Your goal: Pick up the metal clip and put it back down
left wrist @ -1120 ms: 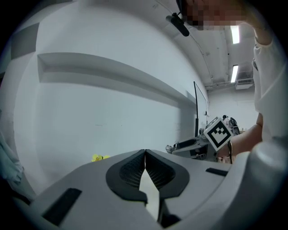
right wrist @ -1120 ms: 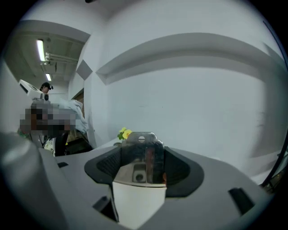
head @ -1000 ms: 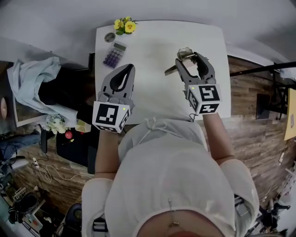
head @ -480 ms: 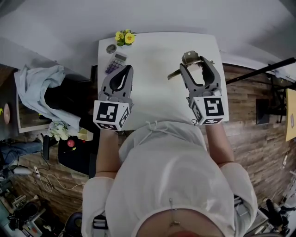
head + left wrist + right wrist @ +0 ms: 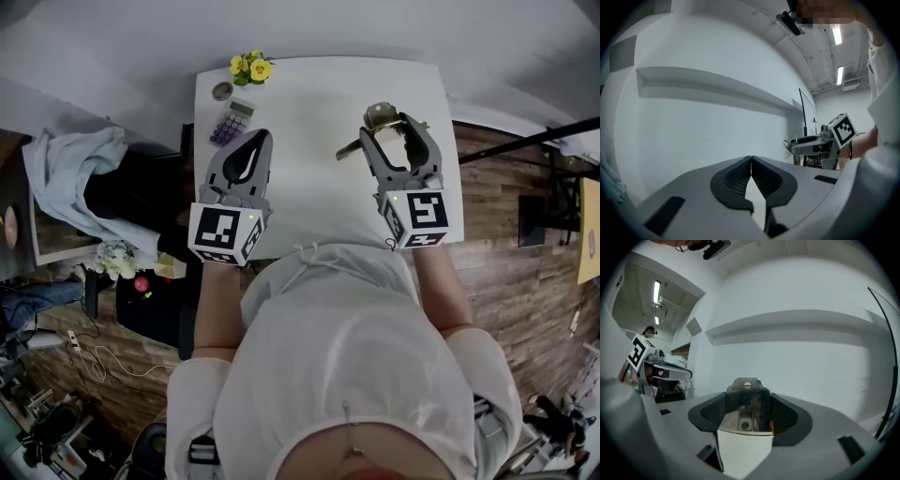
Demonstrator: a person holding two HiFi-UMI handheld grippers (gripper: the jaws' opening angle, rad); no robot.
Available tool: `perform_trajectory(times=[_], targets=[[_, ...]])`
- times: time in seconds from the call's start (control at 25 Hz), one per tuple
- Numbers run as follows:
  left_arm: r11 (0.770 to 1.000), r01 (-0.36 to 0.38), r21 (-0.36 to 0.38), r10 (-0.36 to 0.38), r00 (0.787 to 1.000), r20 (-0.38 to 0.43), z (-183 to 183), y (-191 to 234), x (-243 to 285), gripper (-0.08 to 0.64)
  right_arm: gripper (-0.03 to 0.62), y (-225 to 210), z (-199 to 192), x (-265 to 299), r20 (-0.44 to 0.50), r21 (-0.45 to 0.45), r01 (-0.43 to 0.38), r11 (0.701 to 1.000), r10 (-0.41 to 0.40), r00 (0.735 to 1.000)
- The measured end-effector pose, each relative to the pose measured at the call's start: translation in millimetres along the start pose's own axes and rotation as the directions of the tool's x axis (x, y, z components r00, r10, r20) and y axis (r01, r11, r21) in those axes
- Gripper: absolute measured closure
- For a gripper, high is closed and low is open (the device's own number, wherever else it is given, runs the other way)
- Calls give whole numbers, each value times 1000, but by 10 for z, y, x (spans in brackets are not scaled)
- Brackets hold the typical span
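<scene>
The metal clip [image 5: 748, 404] is a shiny steel bulldog clip with a hole in its top tab. My right gripper [image 5: 392, 125] is shut on it and holds it in the air above the right part of the white table [image 5: 309, 112]. In the head view the metal clip [image 5: 378, 114] sticks out past the fingertips, one handle pointing left. My left gripper [image 5: 251, 141] hovers over the table's left part, shut with nothing between its pads [image 5: 740, 180]. From the left gripper view the right gripper [image 5: 801, 142] shows at the right.
A purple calculator [image 5: 231, 121], a small round tin [image 5: 222, 91] and a bunch of yellow flowers [image 5: 249, 67] sit at the table's far left corner. A chair with pale cloth [image 5: 75, 173] stands left of the table. Wooden floor lies on the right.
Both grippers have stayed almost still over the table; the right one still holds the clip. The head camera has shifted slightly.
</scene>
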State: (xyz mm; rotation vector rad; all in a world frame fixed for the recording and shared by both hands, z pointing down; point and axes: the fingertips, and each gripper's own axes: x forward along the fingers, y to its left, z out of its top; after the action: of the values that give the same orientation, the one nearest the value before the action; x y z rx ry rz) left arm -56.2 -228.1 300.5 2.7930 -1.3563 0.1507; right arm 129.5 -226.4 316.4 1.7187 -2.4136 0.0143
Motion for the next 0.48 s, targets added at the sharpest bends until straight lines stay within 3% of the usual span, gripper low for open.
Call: perform_trajectory(times=[0.24,0.48], targets=[[999,3,-33,-3,1000,-14,-139,19,36,541,299,73,-427,257,-105,32,-28,999,32,994],[997,-9,-74,6,999,-40,-324,116,77,541,299,227,-937,583,-231,83,-66,994,83,969]])
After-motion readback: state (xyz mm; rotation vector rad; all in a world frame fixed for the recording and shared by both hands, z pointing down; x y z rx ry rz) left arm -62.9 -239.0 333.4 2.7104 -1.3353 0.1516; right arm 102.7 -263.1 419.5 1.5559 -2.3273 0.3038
